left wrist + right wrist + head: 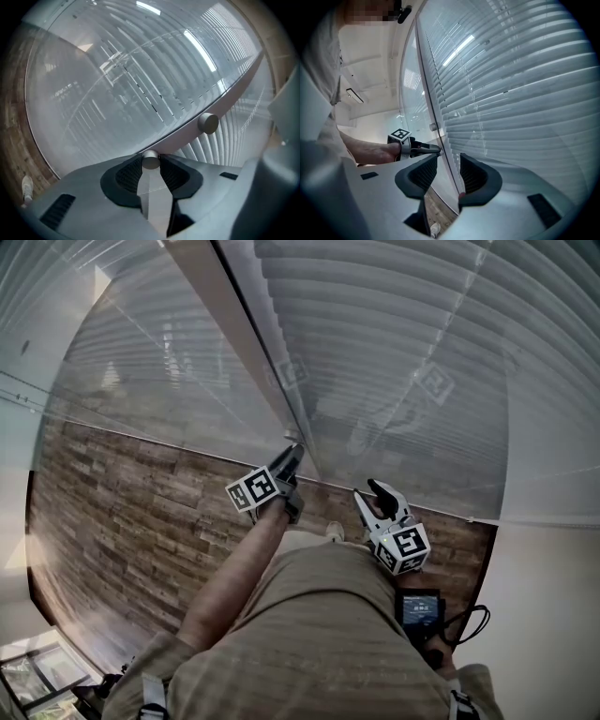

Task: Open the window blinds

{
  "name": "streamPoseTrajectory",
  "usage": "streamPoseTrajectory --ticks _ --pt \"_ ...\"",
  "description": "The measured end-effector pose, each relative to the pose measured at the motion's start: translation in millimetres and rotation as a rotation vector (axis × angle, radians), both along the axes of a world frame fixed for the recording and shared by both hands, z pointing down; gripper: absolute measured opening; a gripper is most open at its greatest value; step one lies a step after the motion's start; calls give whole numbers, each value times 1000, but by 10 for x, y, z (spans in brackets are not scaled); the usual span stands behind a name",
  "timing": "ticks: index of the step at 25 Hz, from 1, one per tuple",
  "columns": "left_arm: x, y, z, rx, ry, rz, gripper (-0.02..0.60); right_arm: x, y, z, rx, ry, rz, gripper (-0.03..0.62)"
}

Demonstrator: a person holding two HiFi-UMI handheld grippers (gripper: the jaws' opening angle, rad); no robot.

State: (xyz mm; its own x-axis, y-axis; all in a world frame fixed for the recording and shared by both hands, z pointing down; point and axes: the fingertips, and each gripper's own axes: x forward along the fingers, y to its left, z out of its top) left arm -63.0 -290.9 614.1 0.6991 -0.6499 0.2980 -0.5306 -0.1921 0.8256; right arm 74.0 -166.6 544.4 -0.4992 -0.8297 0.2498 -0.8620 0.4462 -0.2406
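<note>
Left gripper (289, 461) clamped on small round silver knob (150, 160) set on grey frame post (246, 324), pads pressing it from both sides. Second knob (208, 123) further along same post, untouched. Right gripper (369, 497) empty, jaws partly apart, held just beside post and apart from left one; only post edge shows through its gap. Blinds (394, 352) lowered behind glass on both sides of post, slats horizontal, panes reaching down to wood-plank floor (122, 521)

Left hand-held gripper (291, 456) clamped, right one (368, 493) agape.
</note>
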Motion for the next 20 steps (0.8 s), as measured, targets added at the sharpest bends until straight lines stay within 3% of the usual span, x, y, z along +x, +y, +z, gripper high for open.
streamPoseTrajectory --ticks 9,12,16,20 --pt "-23 -23 52 -148 328 -63 133 -23 -14 21 -4 4 -11 160" --pt "-33 -59 73 -156 388 -76 133 -33 -42 38 -6 5 -12 160" --pt "-26 -52 88 -113 353 -67 133 -49 -41 65 -6 5 -17 160" --pt "-18 42 84 -7 178 -20 137 -29 32 118 -5 1 -14 160"
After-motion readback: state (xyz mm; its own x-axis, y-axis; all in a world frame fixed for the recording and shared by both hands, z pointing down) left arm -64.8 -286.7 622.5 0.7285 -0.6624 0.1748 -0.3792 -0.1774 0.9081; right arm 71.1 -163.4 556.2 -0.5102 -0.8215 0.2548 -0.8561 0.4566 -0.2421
